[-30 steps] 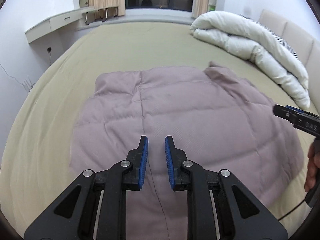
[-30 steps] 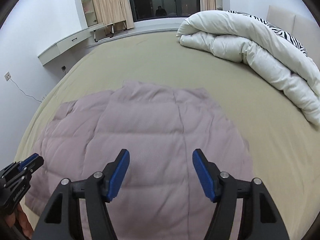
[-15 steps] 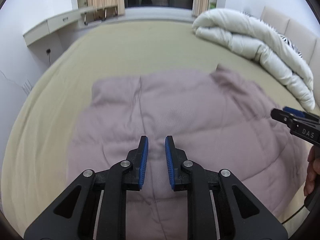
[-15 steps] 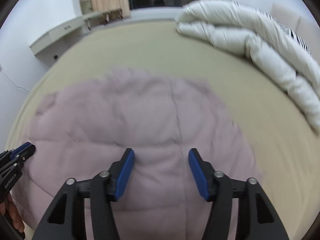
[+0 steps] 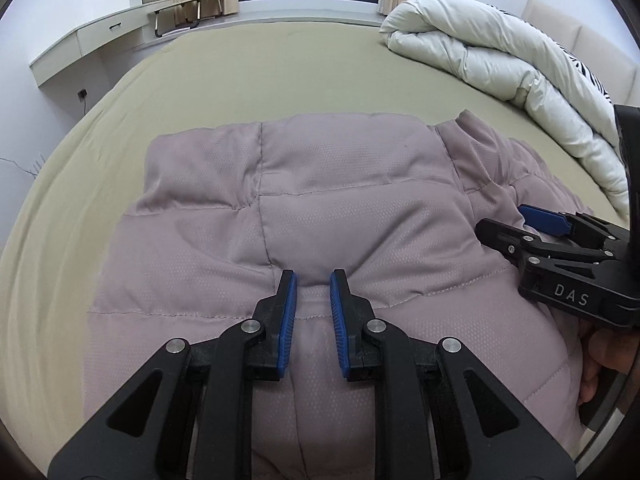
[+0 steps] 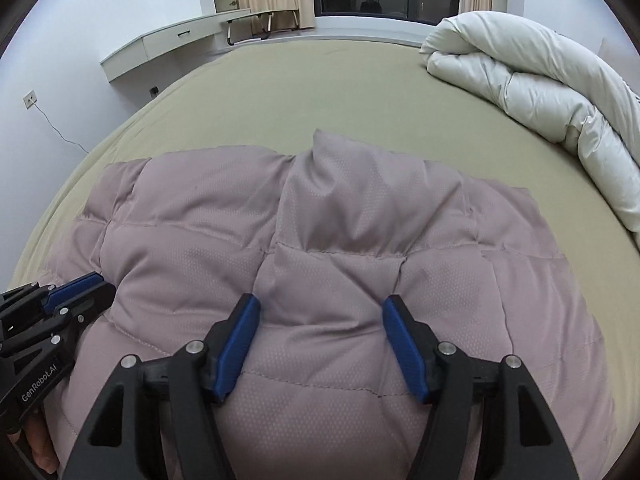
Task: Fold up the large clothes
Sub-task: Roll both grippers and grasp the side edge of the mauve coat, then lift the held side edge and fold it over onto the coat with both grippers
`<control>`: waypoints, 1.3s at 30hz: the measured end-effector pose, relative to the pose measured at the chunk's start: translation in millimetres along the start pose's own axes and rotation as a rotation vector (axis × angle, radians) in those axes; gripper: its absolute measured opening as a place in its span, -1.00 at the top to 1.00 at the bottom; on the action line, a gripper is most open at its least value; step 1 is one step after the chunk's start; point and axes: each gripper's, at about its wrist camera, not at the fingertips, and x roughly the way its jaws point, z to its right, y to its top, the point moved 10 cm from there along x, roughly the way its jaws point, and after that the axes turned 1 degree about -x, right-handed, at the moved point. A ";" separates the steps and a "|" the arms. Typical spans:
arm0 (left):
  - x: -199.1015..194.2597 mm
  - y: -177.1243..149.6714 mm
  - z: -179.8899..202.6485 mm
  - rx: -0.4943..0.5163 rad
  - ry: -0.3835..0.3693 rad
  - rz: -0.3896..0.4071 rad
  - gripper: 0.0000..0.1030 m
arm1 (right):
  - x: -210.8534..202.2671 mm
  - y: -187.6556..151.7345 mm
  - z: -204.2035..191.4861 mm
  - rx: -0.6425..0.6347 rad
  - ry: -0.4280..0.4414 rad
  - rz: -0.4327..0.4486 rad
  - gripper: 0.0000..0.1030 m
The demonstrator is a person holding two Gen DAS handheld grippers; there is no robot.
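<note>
A mauve quilted puffer jacket [image 5: 340,208] lies spread on the olive bed; it also shows in the right wrist view [image 6: 360,232]. My left gripper [image 5: 313,280] sits low over the jacket's near part, its blue pads a narrow gap apart with a small ridge of fabric between the tips, not clamped. My right gripper [image 6: 320,306] is wide open, its tips pressing into the jacket on either side of a puffed panel. Each gripper shows in the other's view: the right one [image 5: 532,220], the left one [image 6: 80,288].
The olive bed [image 5: 280,68] stretches beyond the jacket. A rolled white duvet [image 5: 500,64] lies at the far right, also in the right wrist view [image 6: 540,88]. A grey wall shelf [image 6: 180,40] and a dark window stand beyond the bed's far edge.
Both grippers have come down and forward onto the jacket, which now fills more of each view. The right jaws narrowed slightly; the left gap stayed the same.
</note>
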 end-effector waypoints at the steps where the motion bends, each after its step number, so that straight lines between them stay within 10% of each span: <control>1: -6.2 1.3 -1.7 -0.014 -0.008 0.004 0.67 | -2.6 -1.1 -1.5 0.005 0.007 0.005 -0.33; 4: -45.6 -5.1 -20.8 -0.061 -0.020 0.059 0.61 | -18.0 0.0 1.6 0.029 0.062 0.035 -0.50; 6: -72.2 -6.9 -46.0 -0.097 -0.010 0.104 -0.10 | -40.1 -0.1 3.9 0.043 0.118 0.063 -0.69; 7: -82.1 -9.7 -60.4 -0.125 -0.007 0.127 -0.81 | -52.0 0.7 8.9 0.058 0.130 0.087 -0.78; 8: -93.3 -11.9 -76.1 -0.154 -0.001 0.157 -0.95 | -65.6 2.8 14.2 0.079 0.147 0.112 -0.82; 12: -98.0 -33.4 -124.6 -0.227 -0.022 0.109 -0.95 | -116.5 -3.9 52.9 0.189 0.240 0.211 -1.00; 21: -42.0 -87.8 -146.4 -0.528 -0.419 -0.109 -0.94 | -112.6 -58.4 171.7 0.481 0.362 0.081 -0.99; 28: -20.4 -88.4 -143.7 -0.527 -0.460 -0.142 -0.91 | -78.3 -100.9 210.4 0.623 0.406 -0.018 -0.80; 39: -13.3 -88.2 -133.0 -0.478 -0.485 -0.180 -0.90 | -56.1 -93.0 166.6 0.546 0.549 -0.105 -0.76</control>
